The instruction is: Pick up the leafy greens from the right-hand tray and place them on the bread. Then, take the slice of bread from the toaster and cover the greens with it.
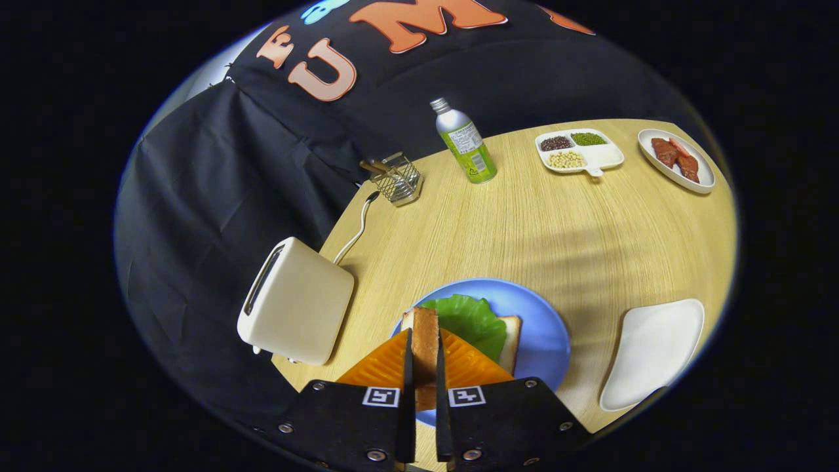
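My gripper (423,357) is shut on a slice of bread (425,341), held on edge between the two orange fingers (383,367). Just beyond the fingertips lies a blue plate (541,328) with a bottom slice of bread (512,341) on it. The leafy greens (472,321) rest on that bread. The held slice hangs above the plate's near left side, partly covering the greens. A cream toaster (298,301) stands left of the plate at the table's edge, its slot facing up. Right of the plate lies a white tray (655,351) with nothing on it.
A wire basket (400,180) and a green-labelled bottle (467,144) stand at the far side of the wooden table (557,229). A divided white dish of beans (580,151) and a white dish with red meat (678,160) sit at the far right. The toaster's cord (357,229) runs toward the basket.
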Demonstrator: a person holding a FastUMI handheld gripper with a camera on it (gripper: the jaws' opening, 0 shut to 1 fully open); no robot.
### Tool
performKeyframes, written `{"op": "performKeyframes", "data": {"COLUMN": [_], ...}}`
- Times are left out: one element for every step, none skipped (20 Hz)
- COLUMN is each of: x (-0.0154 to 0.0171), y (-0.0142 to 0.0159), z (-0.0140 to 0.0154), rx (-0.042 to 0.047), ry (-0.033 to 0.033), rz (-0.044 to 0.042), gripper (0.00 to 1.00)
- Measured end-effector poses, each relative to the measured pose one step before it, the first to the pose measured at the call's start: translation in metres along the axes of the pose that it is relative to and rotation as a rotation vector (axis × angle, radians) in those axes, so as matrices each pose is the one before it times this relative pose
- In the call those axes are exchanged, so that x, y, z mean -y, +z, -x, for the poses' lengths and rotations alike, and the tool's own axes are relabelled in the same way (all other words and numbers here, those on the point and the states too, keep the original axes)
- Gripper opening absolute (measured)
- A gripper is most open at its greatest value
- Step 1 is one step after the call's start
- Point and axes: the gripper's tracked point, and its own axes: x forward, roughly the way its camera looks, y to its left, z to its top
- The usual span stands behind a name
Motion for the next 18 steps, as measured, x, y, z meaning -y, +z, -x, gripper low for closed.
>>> {"op": "performKeyframes", "data": {"x": [0.00374,0.00469,0.00452,0.00326,0.00122,0.00219,0.00222,0.00199,0.00349,0.00541,0.00584,0.00461,0.00479,0.00373,0.00208,0.00130,0.00217,-0.00060], "y": [-0.00134,-0.00195,-0.00054,0.00011,-0.00060,-0.00027,-0.00080,-0.00007,-0.00021,0.00028,-0.00045,-0.00132,-0.00160,-0.00175,-0.00204,-0.00104,-0.00142,0.00141], "z": [-0.00075,-0.00190,-0.00128,-0.00094,-0.00123,-0.00087,-0.00009,-0.00097,0.00003,-0.00150,-0.00099,-0.00167,-0.00101,-0.00162,-0.00064,-0.00059,0.00140,0.00299], "rx": [0.00109,-0.00335,-0.00159,0.00045,0.00143,0.00147,0.00176,0.00295,0.00649,0.00696,0.00441,0.00400,0.00357,0.00131,0.00413,0.00330,-0.00117,0.00843], "ry": [-0.00296,-0.00641,0.00020,0.00391,0.00391,-0.00106,-0.00672,-0.00819,-0.01241,-0.02337,-0.02210,-0.02344,-0.02206,-0.01808,-0.01560,-0.00881,-0.01328,-0.00133], "rz": [-0.00319,-0.01124,-0.01688,-0.02056,-0.01081,-0.00062,0.00498,0.00817,0.01344,0.01777,0.01949,0.01903,0.02245,0.02051,0.01993,0.01879,0.01391,0.01001], "gripper": [0.13,0.13,0.13,0.13,0.13,0.13,0.13,0.14,0.14,0.19,0.22,0.28,0.32,0.38,0.41,0.46,0.47,0.51]}}
